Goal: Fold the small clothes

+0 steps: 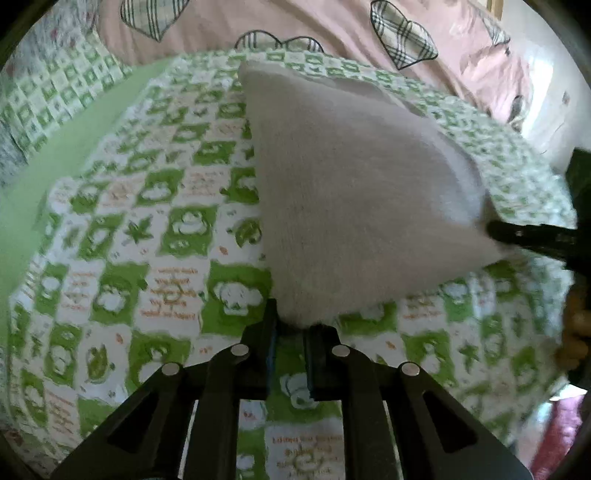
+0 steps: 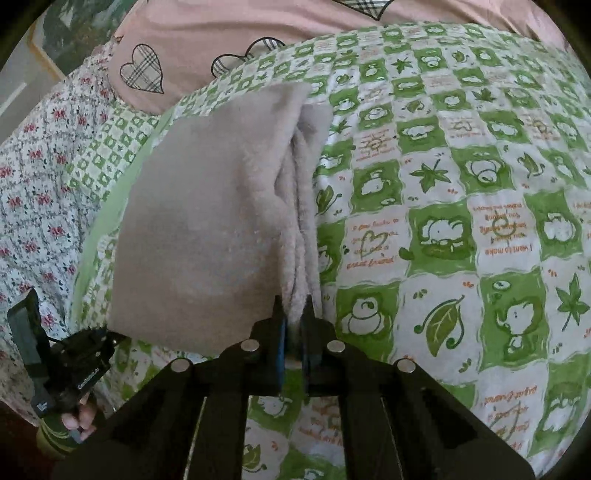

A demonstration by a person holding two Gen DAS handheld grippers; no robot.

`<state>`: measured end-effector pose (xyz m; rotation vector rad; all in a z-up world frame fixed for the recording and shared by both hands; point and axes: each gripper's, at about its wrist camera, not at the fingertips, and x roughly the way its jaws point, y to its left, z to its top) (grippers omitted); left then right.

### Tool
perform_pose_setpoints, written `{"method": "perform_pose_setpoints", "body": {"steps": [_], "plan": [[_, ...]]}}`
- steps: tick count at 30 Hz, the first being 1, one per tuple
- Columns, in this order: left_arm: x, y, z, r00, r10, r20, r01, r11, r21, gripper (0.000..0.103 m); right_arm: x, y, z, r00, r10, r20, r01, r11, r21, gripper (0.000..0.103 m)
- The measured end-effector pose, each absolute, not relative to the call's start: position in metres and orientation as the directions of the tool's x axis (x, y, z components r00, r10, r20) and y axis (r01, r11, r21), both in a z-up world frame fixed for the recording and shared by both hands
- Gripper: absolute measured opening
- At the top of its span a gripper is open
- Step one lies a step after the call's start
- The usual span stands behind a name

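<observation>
A fuzzy grey folded cloth [image 1: 354, 192] lies on the green-and-white patterned bedspread [image 1: 147, 229]. My left gripper [image 1: 291, 325] is shut on the cloth's near corner. The right gripper [image 1: 495, 230] shows at the right of that view, clamped on the cloth's other near corner. In the right wrist view the same grey cloth [image 2: 207, 221] shows several stacked layers along its right edge, and my right gripper [image 2: 295, 321] is shut on those layers. The left gripper [image 2: 110, 338] appears at the lower left of that view, held by a hand, pinching the cloth's corner.
A pink quilt with plaid hearts [image 1: 295, 26] lies bunched behind the cloth. A floral sheet [image 2: 33, 192] lies beyond the bedspread's edge on the left of the right wrist view. The bedspread stretches wide to the right [image 2: 461, 221].
</observation>
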<state>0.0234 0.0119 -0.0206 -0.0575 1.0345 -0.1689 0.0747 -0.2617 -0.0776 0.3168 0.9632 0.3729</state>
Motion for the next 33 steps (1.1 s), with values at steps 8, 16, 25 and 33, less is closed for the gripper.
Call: {"method": "perform_pose_setpoints", "body": {"steps": [8,16,25,33], "plan": [[0.002,0.046,0.01,0.525,-0.299,-0.797,0.15,0.954,-0.259,0.024,0.063,-0.285,-0.059,0.545,0.408,-0.732,-0.09,0.897,0.432,0.033],[0.037,0.052,0.029,0.579,-0.329,-0.746,0.112,0.938,-0.327,0.038,0.081,-0.274,-0.032,0.584,0.442,-0.681,-0.128,0.879,0.46,0.034],[0.069,0.049,0.015,0.553,-0.351,-0.756,0.068,0.923,-0.379,0.05,0.138,-0.266,-0.039,0.559,0.548,-0.622,-0.135,0.8,0.584,0.048],[0.096,0.05,-0.01,0.483,-0.392,-0.782,0.013,0.897,-0.442,0.051,0.166,-0.254,-0.056,0.488,0.617,-0.617,-0.148,0.755,0.638,0.018]]}}
